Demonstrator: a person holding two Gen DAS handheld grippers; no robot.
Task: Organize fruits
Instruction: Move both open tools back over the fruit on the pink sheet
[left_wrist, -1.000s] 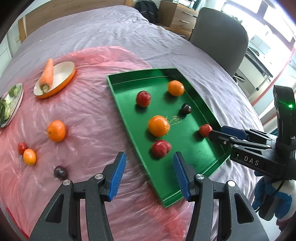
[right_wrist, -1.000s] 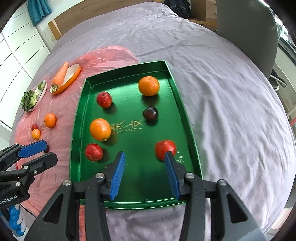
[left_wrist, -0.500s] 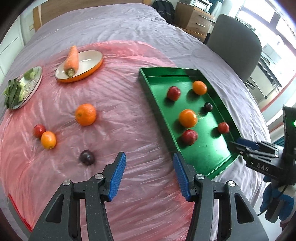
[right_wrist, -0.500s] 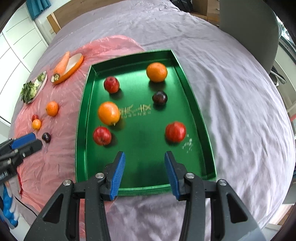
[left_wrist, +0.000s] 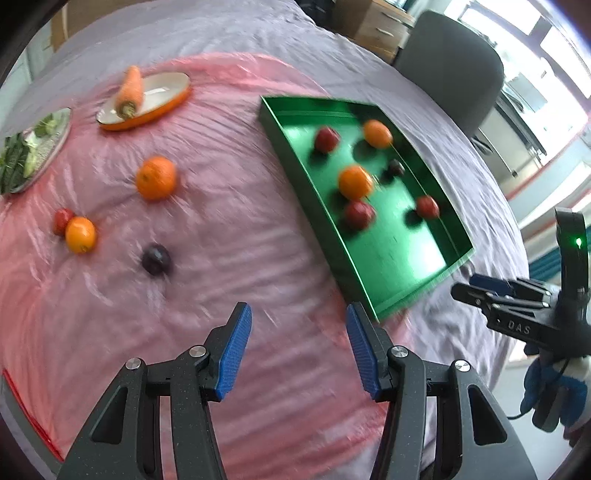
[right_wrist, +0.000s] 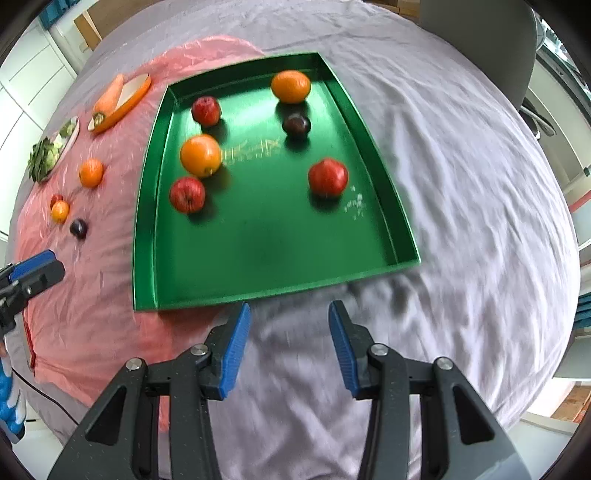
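Note:
A green tray (right_wrist: 266, 258) holds several fruits: red apples, oranges and a dark plum (right_wrist: 296, 124). It also shows in the left wrist view (left_wrist: 399, 258). On the pink plastic sheet left of the tray lie an orange (left_wrist: 156, 178), a small orange (left_wrist: 80, 234), a small red fruit (left_wrist: 62, 220) and a dark plum (left_wrist: 156, 259). My left gripper (left_wrist: 298, 334) is open and empty above the sheet, near the plum. My right gripper (right_wrist: 289, 332) is open and empty, just off the tray's near edge.
An orange-rimmed dish (left_wrist: 147, 101) with a carrot (left_wrist: 130, 90) and a plate of greens (left_wrist: 31, 151) sit at the far left. A grey chair (left_wrist: 448, 66) stands beyond the table. The grey cloth (right_wrist: 461, 184) covers the table right of the tray.
Both grippers have pulled back from the tray. The left one has swung left over the pink sheet; the right one, which was over the tray, is now off its near edge.

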